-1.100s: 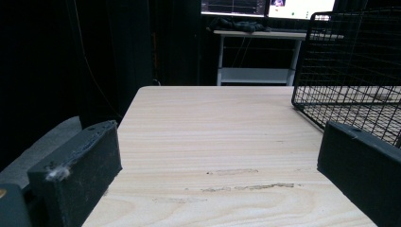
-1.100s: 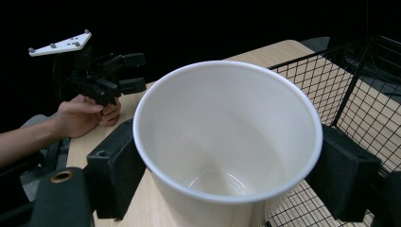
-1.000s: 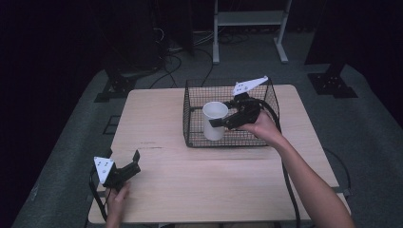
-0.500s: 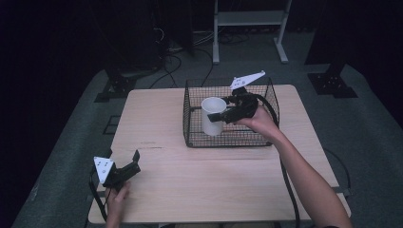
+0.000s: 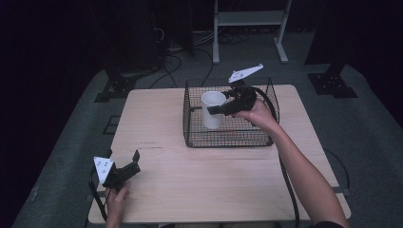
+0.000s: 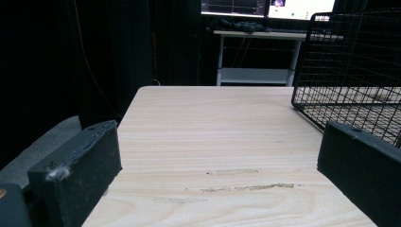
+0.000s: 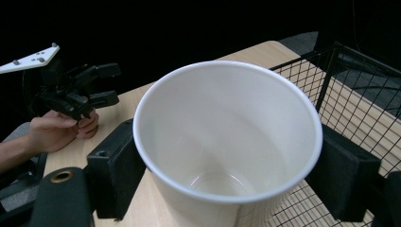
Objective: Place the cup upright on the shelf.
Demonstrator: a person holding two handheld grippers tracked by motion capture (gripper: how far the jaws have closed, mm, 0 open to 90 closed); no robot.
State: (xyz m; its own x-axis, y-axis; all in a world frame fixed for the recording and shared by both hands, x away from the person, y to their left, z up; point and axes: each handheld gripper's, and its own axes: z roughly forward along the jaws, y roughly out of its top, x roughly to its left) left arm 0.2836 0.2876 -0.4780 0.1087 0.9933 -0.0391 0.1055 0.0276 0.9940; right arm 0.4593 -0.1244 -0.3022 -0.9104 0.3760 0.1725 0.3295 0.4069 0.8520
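Observation:
A white cup point(image 5: 211, 121) stands upright inside the black wire basket point(image 5: 228, 142), its mouth about level with the basket's rim. My right gripper point(image 5: 216, 109) is shut on it. In the right gripper view the two jaws press on opposite sides of the cup point(image 7: 227, 142), which is empty, and the right gripper point(image 7: 229, 172) holds it just below the rim. My left gripper point(image 5: 134, 162) rests open near the table's front left corner, with nothing in it. Bare wood lies between the jaws of the left gripper point(image 6: 217, 165).
The wooden table point(image 5: 190, 190) has free room in front of and left of the basket. In the left gripper view the basket point(image 6: 350, 71) stands to the right ahead. A white metal rack point(image 5: 247, 19) and cables lie on the floor beyond the table.
My right gripper has lifted the cup a little and shifted it slightly left within the basket. The left gripper has stayed where it was.

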